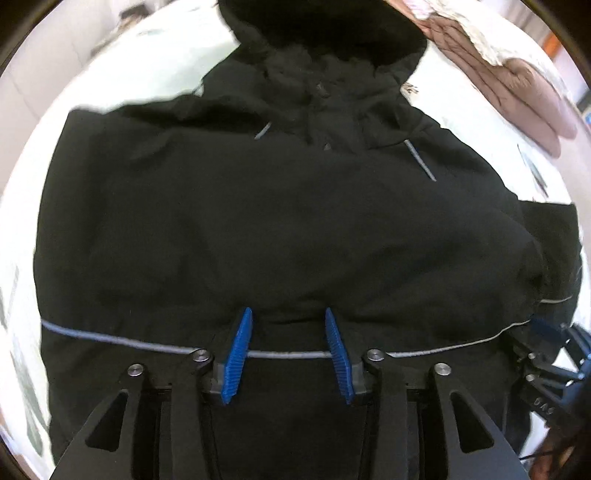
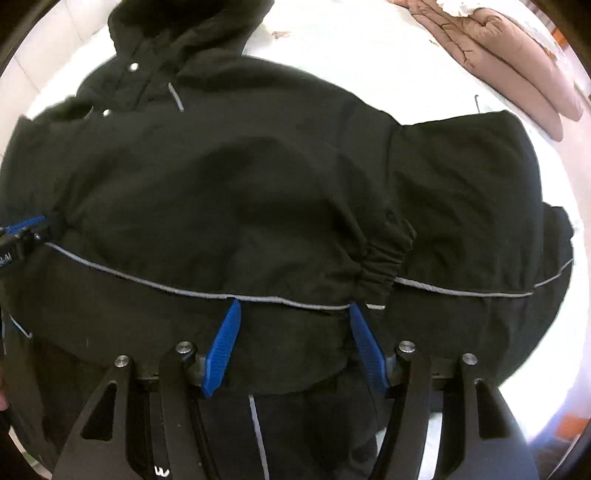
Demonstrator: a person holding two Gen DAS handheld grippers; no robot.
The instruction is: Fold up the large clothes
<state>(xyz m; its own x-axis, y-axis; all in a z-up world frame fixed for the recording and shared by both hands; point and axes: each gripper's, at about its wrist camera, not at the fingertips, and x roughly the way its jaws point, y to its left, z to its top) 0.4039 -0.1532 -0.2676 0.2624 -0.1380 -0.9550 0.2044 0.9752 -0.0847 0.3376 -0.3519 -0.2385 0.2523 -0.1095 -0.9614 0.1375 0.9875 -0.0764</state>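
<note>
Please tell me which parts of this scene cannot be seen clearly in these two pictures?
- Black jacket hem: both views, covered by gripper frames.
- Hood top: left wrist view, cut by the edge.
- Brown padded garment: both views, cut off and blurred.
- Right gripper: left wrist view, mostly beyond the edge.

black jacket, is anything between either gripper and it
Nothing visible does. The left gripper and the right gripper both hang open directly over the black jacket, near its grey piping. The brown garment lies apart at the far edge.
</note>
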